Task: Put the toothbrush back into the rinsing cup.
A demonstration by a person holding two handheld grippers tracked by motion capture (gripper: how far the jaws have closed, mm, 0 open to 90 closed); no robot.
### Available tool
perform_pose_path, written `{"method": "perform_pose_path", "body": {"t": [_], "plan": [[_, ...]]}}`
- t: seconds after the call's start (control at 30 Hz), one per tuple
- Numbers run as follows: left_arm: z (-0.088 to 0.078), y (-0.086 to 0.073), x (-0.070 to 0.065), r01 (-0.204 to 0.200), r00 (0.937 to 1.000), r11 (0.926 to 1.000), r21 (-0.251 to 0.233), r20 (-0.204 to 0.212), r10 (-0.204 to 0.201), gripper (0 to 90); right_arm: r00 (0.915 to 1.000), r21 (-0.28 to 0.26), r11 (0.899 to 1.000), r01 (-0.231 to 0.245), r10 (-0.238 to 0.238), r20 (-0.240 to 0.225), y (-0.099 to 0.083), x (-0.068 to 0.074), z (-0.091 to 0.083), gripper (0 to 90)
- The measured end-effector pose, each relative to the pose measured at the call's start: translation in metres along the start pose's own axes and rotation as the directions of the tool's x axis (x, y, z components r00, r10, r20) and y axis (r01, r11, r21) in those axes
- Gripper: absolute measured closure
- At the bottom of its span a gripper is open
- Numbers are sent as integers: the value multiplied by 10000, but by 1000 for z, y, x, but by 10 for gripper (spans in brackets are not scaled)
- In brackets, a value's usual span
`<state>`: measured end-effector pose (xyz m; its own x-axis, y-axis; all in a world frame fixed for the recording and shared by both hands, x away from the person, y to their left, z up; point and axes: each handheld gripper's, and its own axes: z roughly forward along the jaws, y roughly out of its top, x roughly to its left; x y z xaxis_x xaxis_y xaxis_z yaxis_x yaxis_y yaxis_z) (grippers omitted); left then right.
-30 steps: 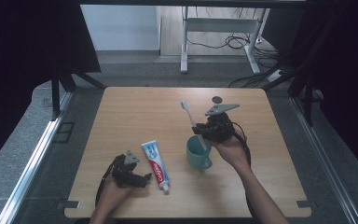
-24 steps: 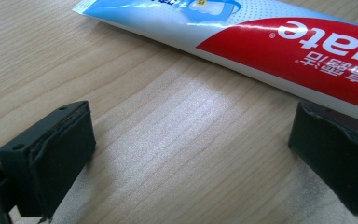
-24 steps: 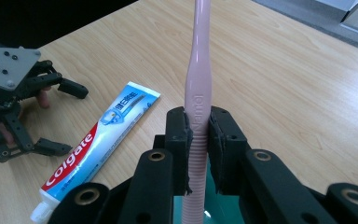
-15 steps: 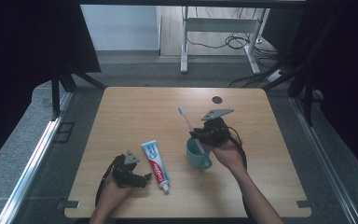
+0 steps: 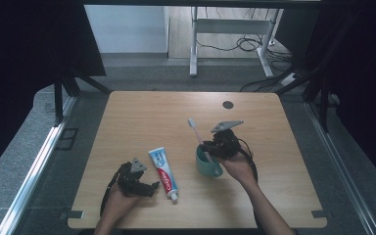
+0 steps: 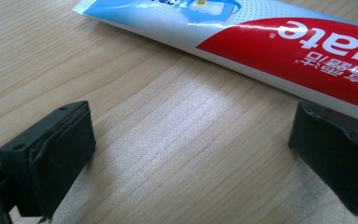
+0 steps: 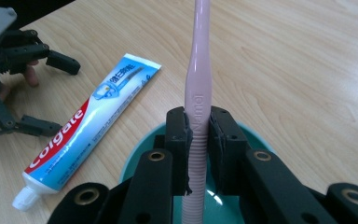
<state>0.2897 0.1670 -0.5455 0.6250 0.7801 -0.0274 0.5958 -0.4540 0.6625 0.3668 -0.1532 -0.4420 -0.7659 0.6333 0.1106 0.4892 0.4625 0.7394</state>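
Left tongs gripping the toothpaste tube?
No, the left tongs stand open on bare wood, with the toothpaste tube lying beyond their tips.

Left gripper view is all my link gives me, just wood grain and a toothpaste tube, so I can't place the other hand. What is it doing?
Observer: The right tongs are shut on a pink toothbrush, gripping its ribbed handle.
Operator: Where is the brush relative to anything else?
Observer: Its lower end stands inside a teal cup, and its bristle head sticks up above the tongs.
Operator: And where does my tube sit from that cup?
Observer: The toothpaste tube lies flat on the table, apart from the cup, between it and the left tongs.
Operator: Are my tongs holding anything?
Observer: No, they stand open beside the tube.
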Motion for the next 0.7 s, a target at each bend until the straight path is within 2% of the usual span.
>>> {"method": "perform_pose_path", "body": {"t": [0.7], "plan": [[0,0,0,13,10000,10000,-18,0,-13,1,9992,433,9985,-332,341,-205,-21,-8,10,774]]}}
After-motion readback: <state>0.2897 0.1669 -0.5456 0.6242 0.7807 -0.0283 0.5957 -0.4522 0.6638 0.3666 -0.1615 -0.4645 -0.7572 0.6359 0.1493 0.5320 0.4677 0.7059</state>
